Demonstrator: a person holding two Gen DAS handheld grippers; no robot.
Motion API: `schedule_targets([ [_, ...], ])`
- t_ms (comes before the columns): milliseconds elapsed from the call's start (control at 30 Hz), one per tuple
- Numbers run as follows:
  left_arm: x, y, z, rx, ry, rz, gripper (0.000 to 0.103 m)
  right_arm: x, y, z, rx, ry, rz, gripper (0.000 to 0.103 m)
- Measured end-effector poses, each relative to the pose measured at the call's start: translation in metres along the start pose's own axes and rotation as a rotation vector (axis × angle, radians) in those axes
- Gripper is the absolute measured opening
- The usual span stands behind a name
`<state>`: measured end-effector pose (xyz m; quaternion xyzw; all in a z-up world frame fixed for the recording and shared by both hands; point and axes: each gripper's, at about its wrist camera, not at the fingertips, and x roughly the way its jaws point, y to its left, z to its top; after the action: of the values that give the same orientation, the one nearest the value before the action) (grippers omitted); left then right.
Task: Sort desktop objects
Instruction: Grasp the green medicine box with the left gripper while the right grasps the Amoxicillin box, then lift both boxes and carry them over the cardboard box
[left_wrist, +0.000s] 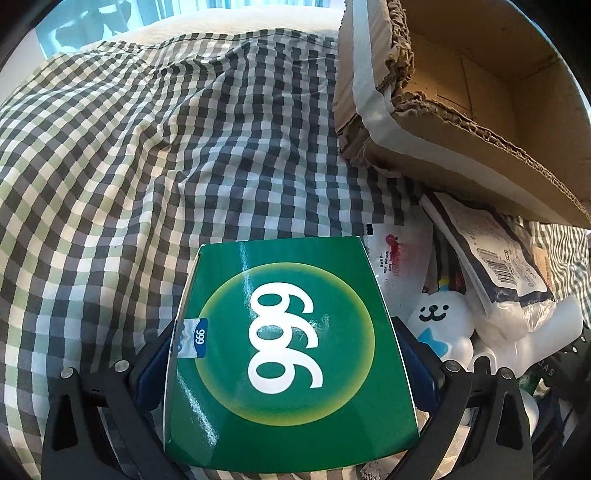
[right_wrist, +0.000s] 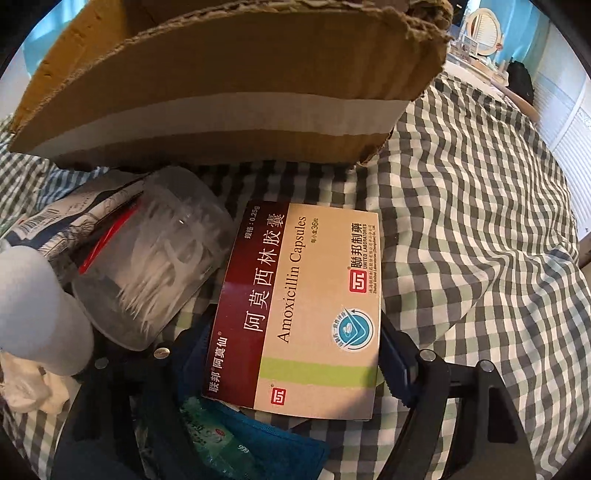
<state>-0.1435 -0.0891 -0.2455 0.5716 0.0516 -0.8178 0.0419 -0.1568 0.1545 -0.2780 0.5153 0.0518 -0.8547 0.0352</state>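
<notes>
A bed covered in a rumpled green, grey and white checked cloth (left_wrist: 166, 155) fills most of both wrist views. A torn, open cardboard box (left_wrist: 480, 92) with a white tape band sits on it, at the upper right of the left wrist view and across the top of the right wrist view.

Both grippers tilt steeply down toward the cloth. The left gripper (left_wrist: 288, 354) is clenched on a green carton marked 999 (left_wrist: 288, 350); its blue pads press against the carton's two long sides, and the carton stands out in front of the camera above the checked cloth.

The right gripper (right_wrist: 295, 354) has an amoxicillin capsule box (right_wrist: 306, 306) lying between its jaws. The right-hand pad sits at the box's edge; the left-hand pad is hidden beneath the box, so I cannot tell whether the box is gripped or merely resting there.

Only the left wrist view shows a white plastic bear figure with a smiling face and blue bow (left_wrist: 439, 321), a white sachet with red print (left_wrist: 399, 266), and a dark-edged packet with a barcode (left_wrist: 495, 254), all heaped just beside the carton under the cardboard box.

Only the right wrist view shows a clear plastic tub of white floss picks (right_wrist: 159, 258) tipped on its side and touching the capsule box, a white bottle (right_wrist: 40, 310) at the left edge, a blue pouch (right_wrist: 258, 443) below, and a room corner with a white oval mirror (right_wrist: 484, 33) in the distance.
</notes>
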Motion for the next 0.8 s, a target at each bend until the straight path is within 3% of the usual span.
schedule_targets([
  [67,-0.003,0.002,0.001,-0.014,-0.021,-0.008,0.091,-0.009,-0.005,-0.002,0.008,-0.007,0.007,0.077],
  [167,-0.007,0.011,0.006,-0.048,-0.050,-0.012,0.082,-0.019,-0.008,-0.003,0.015,-0.026,0.014,0.077],
  [400,-0.007,0.012,0.007,-0.052,-0.078,-0.036,0.079,-0.050,-0.016,-0.001,0.034,-0.077,0.030,0.077],
  [500,-0.034,0.008,-0.004,-0.078,-0.128,-0.075,0.079,-0.056,-0.020,-0.001,0.042,-0.089,0.032,0.077],
  [800,-0.065,0.008,-0.008,-0.085,-0.226,-0.092,0.079,-0.081,-0.023,0.001,0.038,-0.150,0.042,0.077],
])
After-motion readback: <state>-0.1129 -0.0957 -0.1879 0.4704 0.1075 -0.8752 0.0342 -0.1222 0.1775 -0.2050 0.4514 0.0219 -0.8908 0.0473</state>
